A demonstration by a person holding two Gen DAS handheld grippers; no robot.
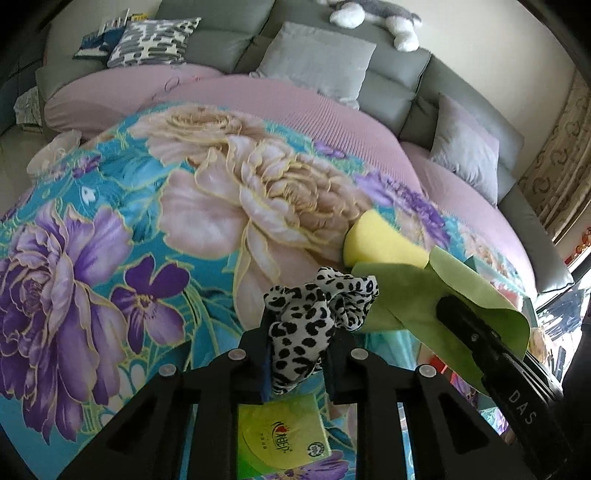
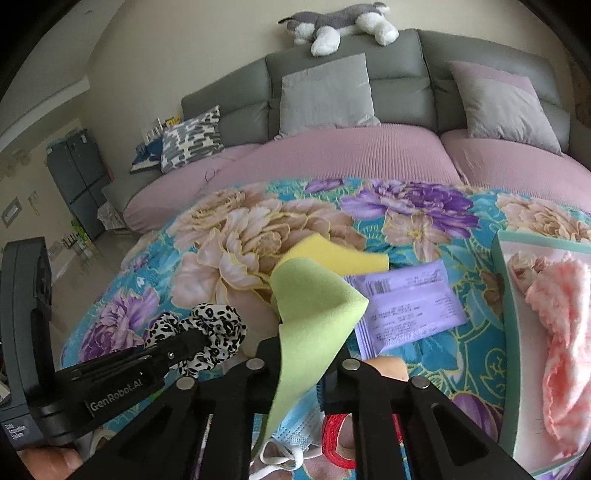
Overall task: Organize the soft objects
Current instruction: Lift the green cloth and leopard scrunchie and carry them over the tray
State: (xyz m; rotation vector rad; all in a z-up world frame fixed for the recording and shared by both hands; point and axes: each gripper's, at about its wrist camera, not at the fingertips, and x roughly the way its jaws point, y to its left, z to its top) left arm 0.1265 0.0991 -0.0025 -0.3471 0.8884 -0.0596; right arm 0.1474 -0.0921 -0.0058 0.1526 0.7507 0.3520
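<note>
Now your left gripper (image 1: 295, 328) pinches the scrunchie (image 1: 317, 295), your right gripper (image 2: 299, 354) clamps the green cloth (image 2: 314, 306), both lifted clear, likely bound for the box (image 2: 506, 302) far right.

Counted across the two views are two grippers (image 1: 299, 321) (image 2: 303, 354), four cushions (image 2: 325, 92) on the far sofa, one plush dog (image 2: 340, 27), one leopard-print scrunchie (image 1: 317, 306), one green cloth (image 2: 314, 314), one yellow sponge (image 2: 332, 254) and one purple packet (image 2: 406, 306).
</note>
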